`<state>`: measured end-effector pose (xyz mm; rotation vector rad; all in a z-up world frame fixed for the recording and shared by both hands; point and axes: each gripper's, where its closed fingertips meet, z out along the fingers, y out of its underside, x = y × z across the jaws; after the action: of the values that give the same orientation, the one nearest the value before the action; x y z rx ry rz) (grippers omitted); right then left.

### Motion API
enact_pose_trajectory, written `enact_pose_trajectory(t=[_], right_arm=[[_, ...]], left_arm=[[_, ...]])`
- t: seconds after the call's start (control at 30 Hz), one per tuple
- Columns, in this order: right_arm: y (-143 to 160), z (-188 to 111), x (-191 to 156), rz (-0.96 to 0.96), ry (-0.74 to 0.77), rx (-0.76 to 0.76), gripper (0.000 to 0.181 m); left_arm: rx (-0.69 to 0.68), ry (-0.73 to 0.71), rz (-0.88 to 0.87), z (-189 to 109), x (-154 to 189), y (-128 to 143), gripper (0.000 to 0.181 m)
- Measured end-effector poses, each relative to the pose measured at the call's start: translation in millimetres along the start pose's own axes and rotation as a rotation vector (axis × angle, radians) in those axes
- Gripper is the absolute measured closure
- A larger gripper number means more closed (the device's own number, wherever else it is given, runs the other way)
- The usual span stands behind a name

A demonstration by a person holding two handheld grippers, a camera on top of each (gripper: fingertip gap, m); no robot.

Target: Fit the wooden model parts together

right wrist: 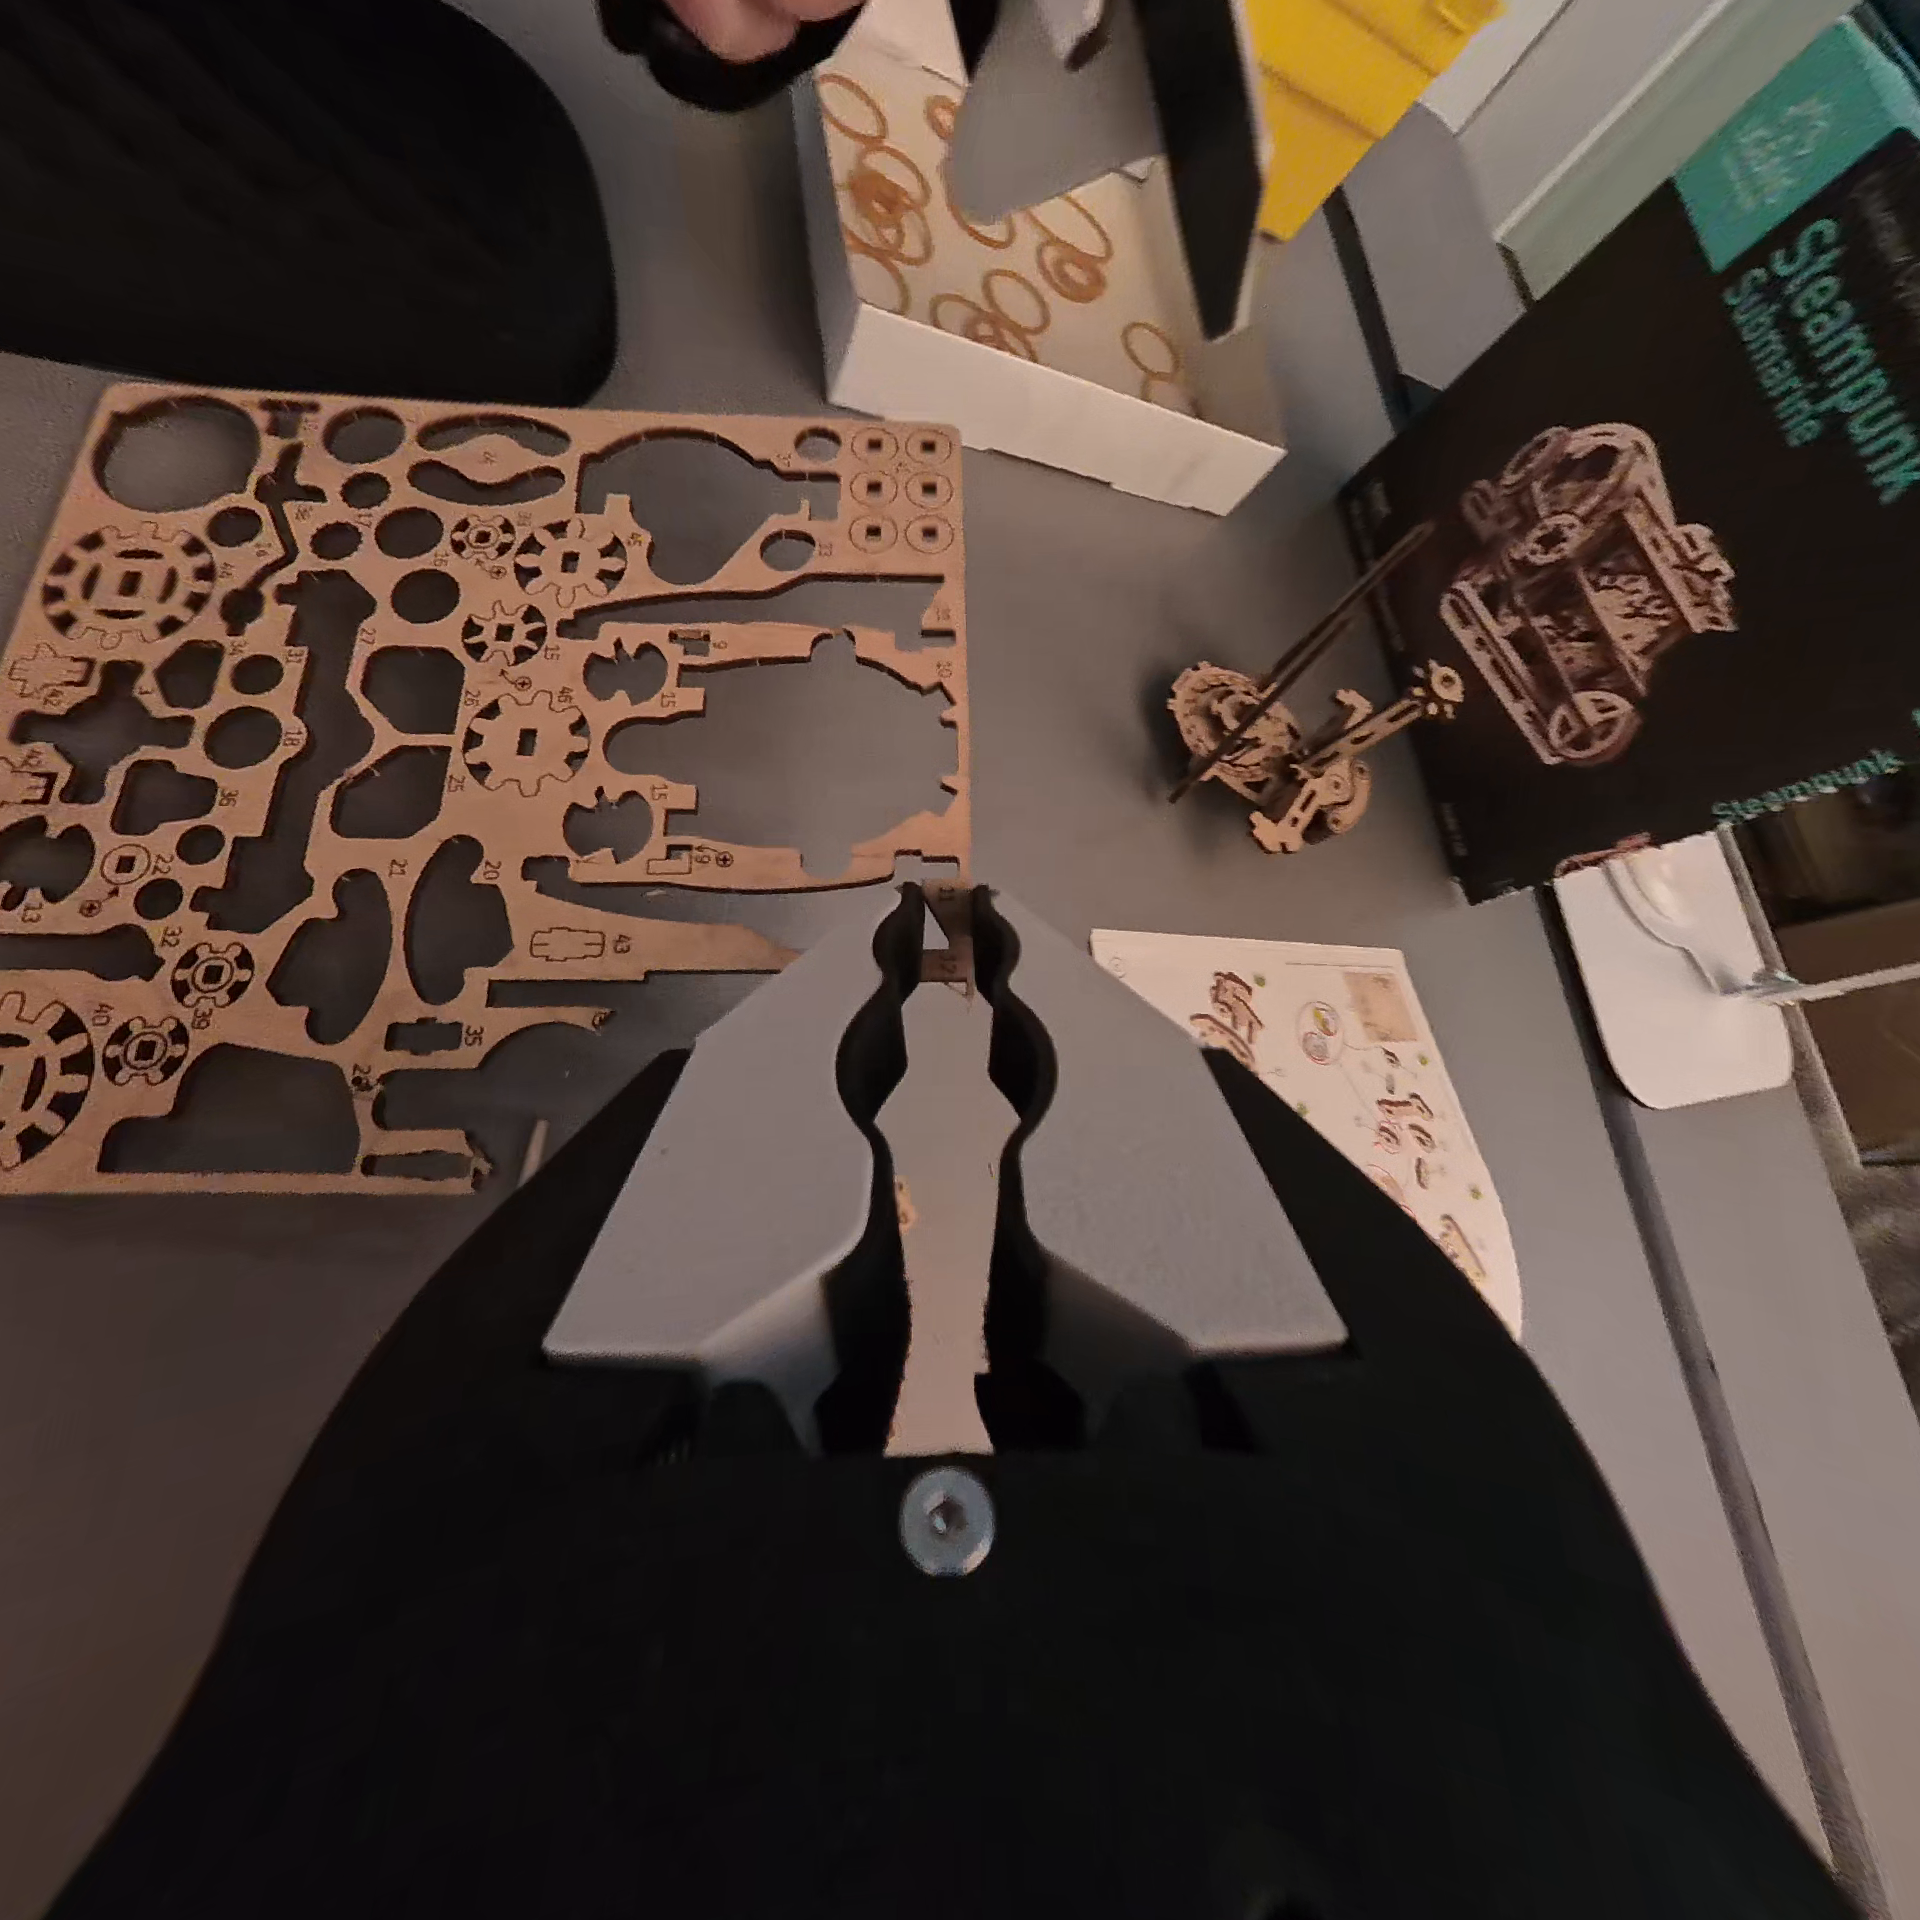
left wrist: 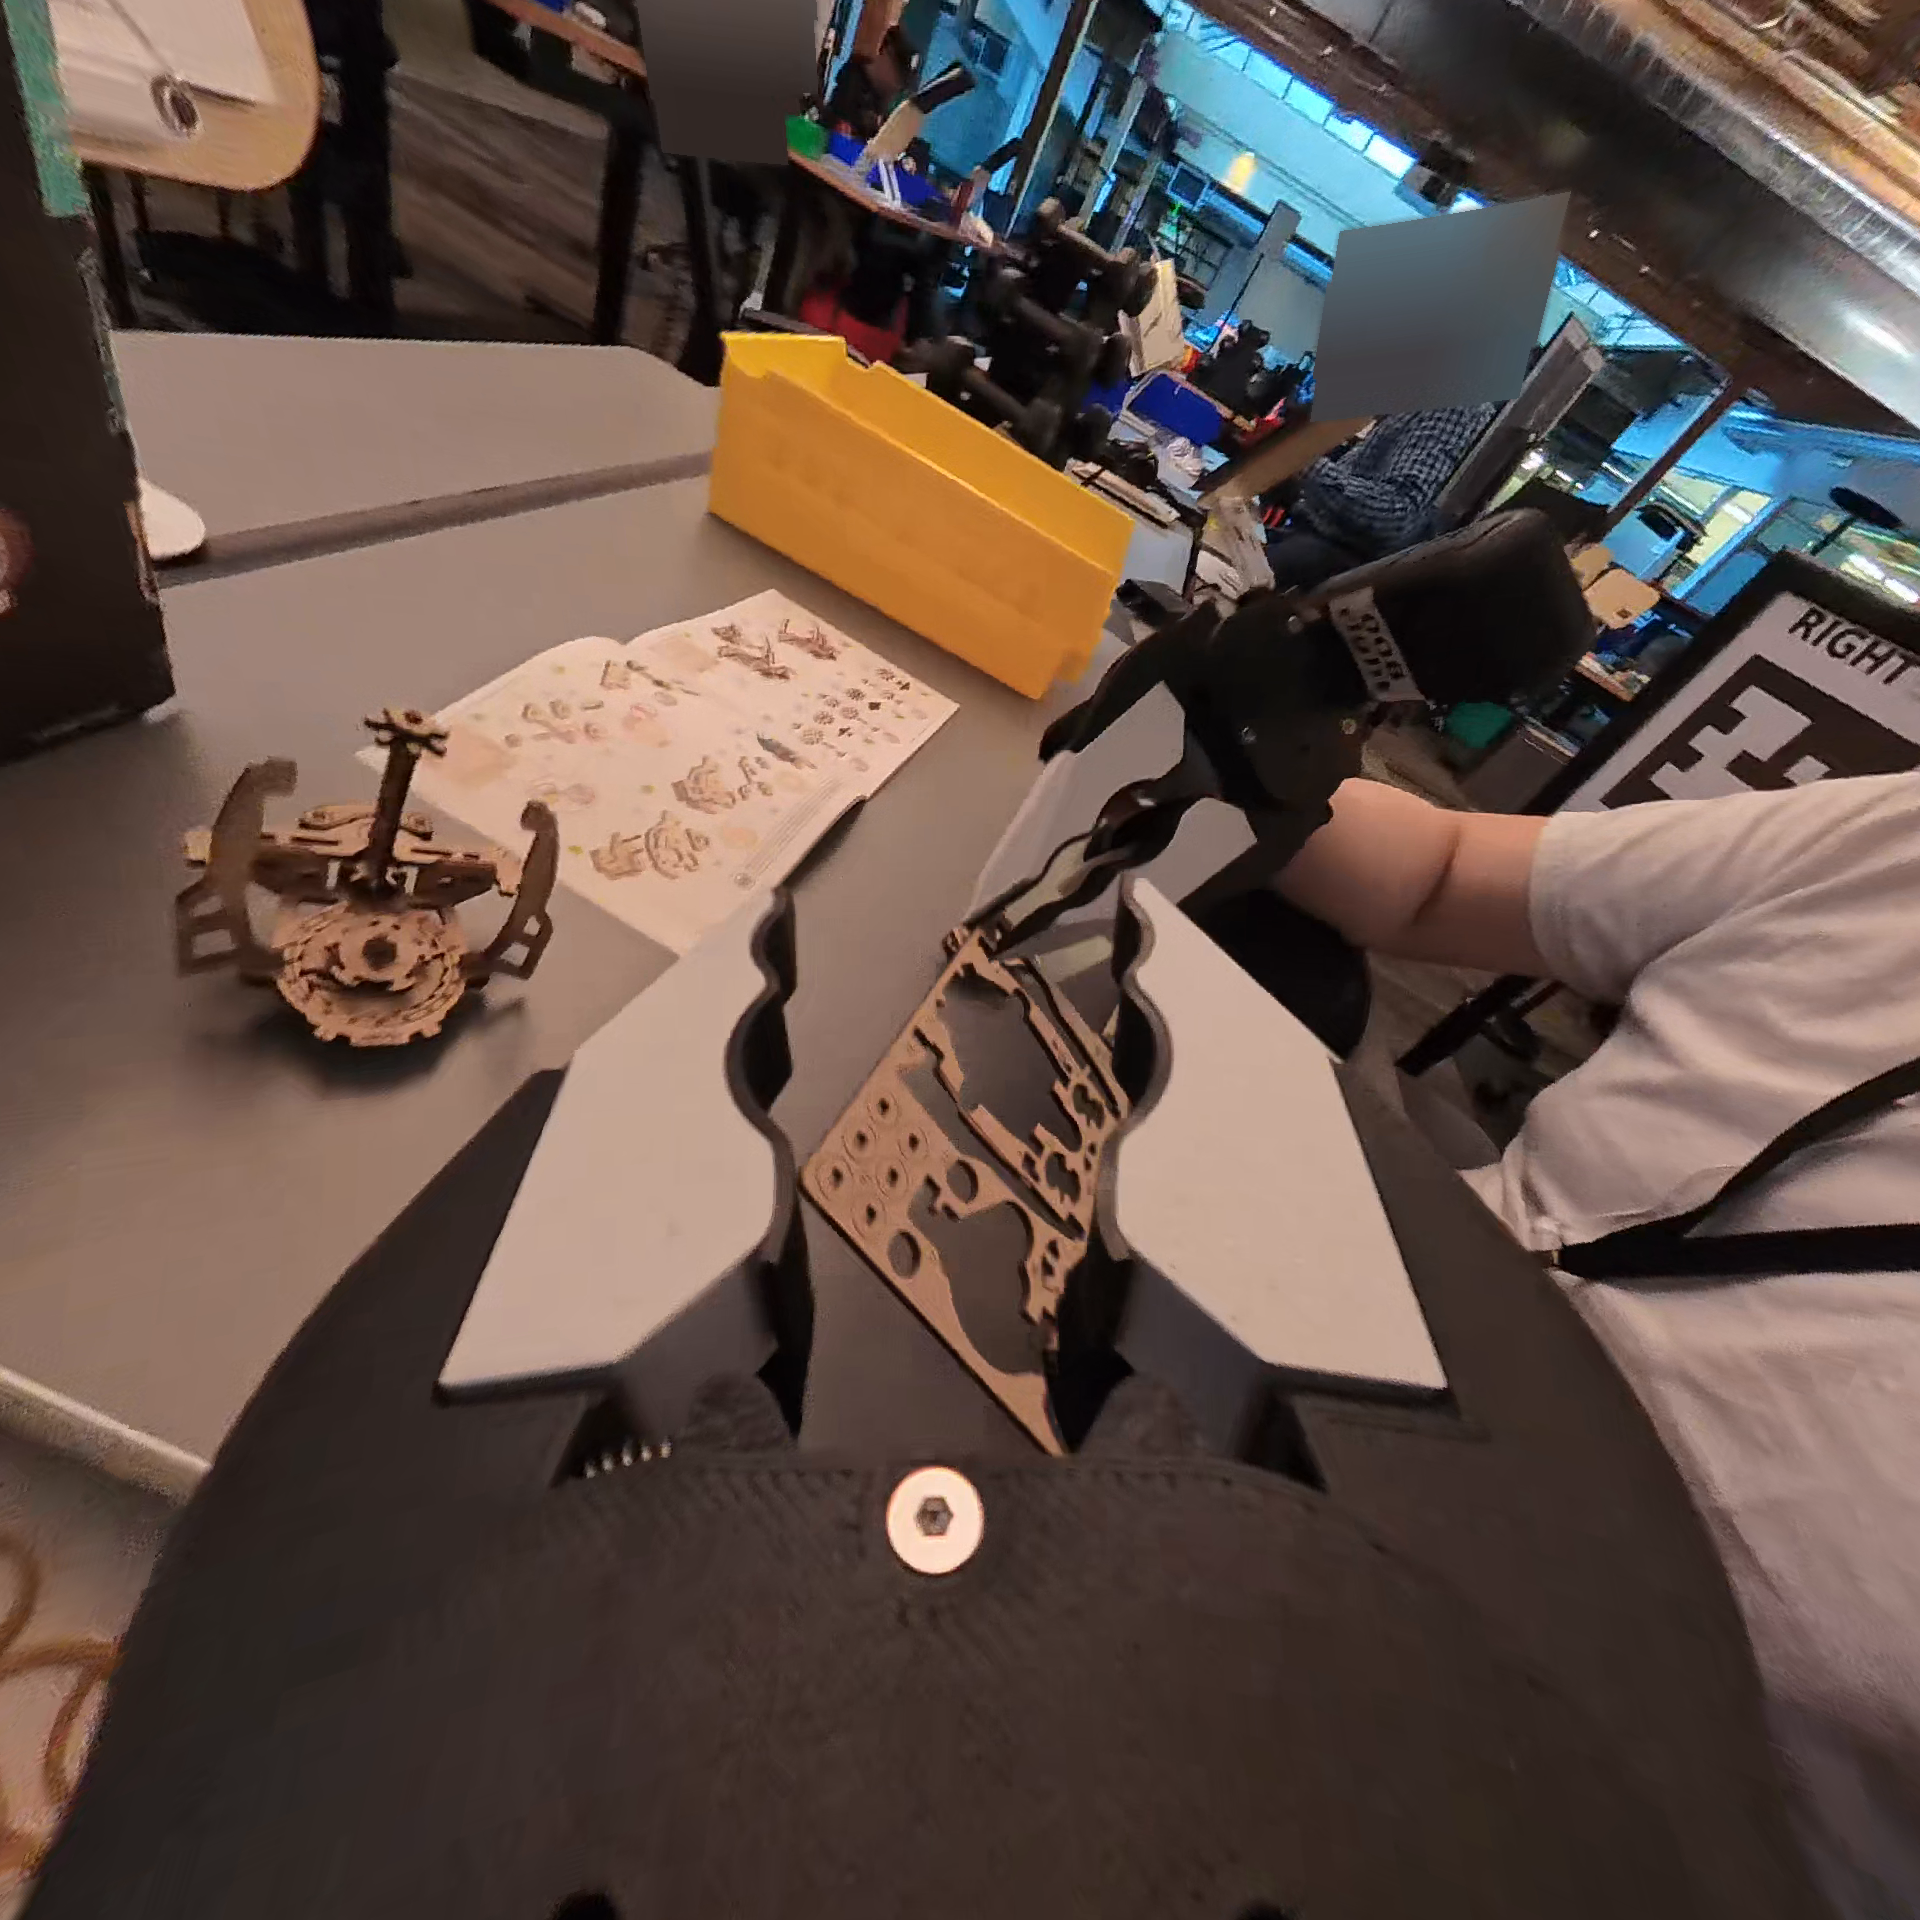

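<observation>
So the right gripper (right wrist: pixel 948 925) has its tips pinched on a small wooden piece (right wrist: pixel 948 948) at the corner of the wooden parts sheet (right wrist: pixel 478 790). The sheet lies flat on the grey table (right wrist: pixel 1091 727), spreading away to its left.

The left gripper (left wrist: pixel 951 997) is wide open, with the sheet showing between its fingers and nothing clamped.

The half-built model (left wrist: pixel 364 894) stands well off to the left of the left gripper, with the instruction booklet (left wrist: pixel 686 748) beyond it.

What worries me: nothing pins the sheet down, so a tug on that little tab could drag the whole sheet along. Thin ply like that looks like it could snap if twisted.
</observation>
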<state>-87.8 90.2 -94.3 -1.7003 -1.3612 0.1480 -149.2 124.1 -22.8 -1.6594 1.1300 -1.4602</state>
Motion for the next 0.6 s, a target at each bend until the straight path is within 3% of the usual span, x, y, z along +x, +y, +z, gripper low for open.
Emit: enact_pose_trajectory(t=[0.6], right_arm=[[-5.9, -9.7, 6.3, -0.065, 0.091, 0.003, 0.175]], left_arm=[[-0.224, 0.006, -0.230, 9.8, -17.5, 48.8, 0.117]])
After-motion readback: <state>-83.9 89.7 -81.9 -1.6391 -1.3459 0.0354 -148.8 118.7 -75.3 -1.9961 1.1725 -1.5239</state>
